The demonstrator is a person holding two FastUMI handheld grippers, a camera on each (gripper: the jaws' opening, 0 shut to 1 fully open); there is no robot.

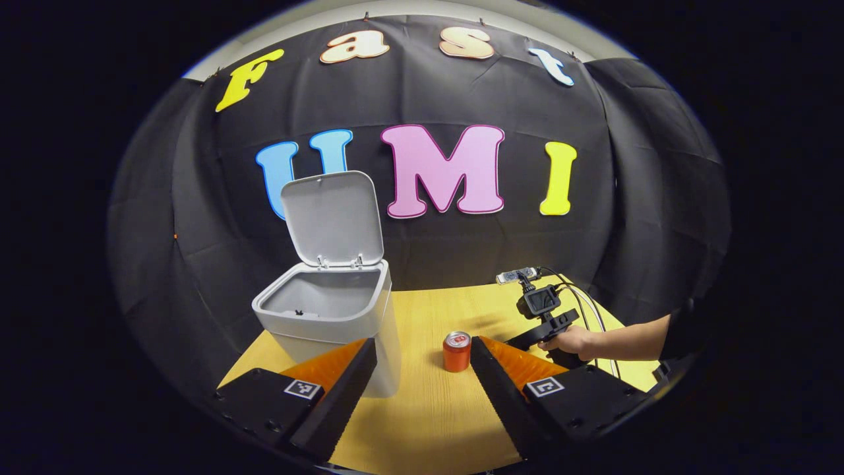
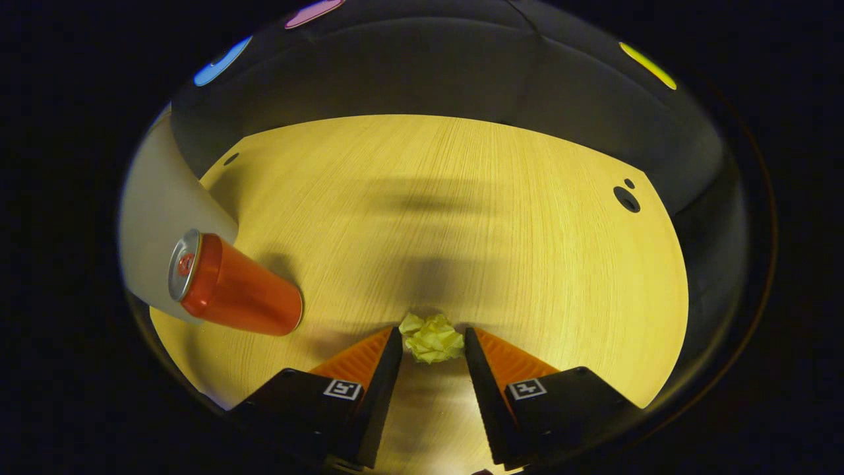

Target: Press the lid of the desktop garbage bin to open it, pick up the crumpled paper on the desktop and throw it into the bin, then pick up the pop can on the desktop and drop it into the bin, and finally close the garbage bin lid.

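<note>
In the right gripper view, the right tongs [image 2: 432, 346] point down at the wooden worktop [image 2: 514, 251]. Their two fingers stand apart, one on each side of the crumpled paper [image 2: 432, 338]. The paper is a yellow wad that lies on the worktop between the fingertips. It sits very near both fingertips, but the view does not settle whether either one touches it, so the state of these tongs cannot be told. To the left of the tongs, the pop can [image 2: 231, 285] stands on the worktop, orange-red with a silver top. Behind the can, at the left edge, part of the pale wall of the garbage bin [image 2: 155, 218] is visible.

In the left gripper view, the left tongs [image 1: 422, 356] are released, with a wide gap between the fingers and nothing held. They hang above the worktop [image 1: 428, 409]. The pop can [image 1: 456, 351] stands upright on the worktop just beyond the gap between the fingertips. To the left, the garbage bin [image 1: 336, 316] stands on the worktop with its left finger in front of its lower body. The bin lid [image 1: 333, 218] is raised upright on its rear hinge, and the grey interior is exposed. Farther right, a hand [image 1: 567, 341] grips the handle of the right gripper, low over the worktop. Cables [image 1: 583, 303] run from that gripper toward the rear.
</note>
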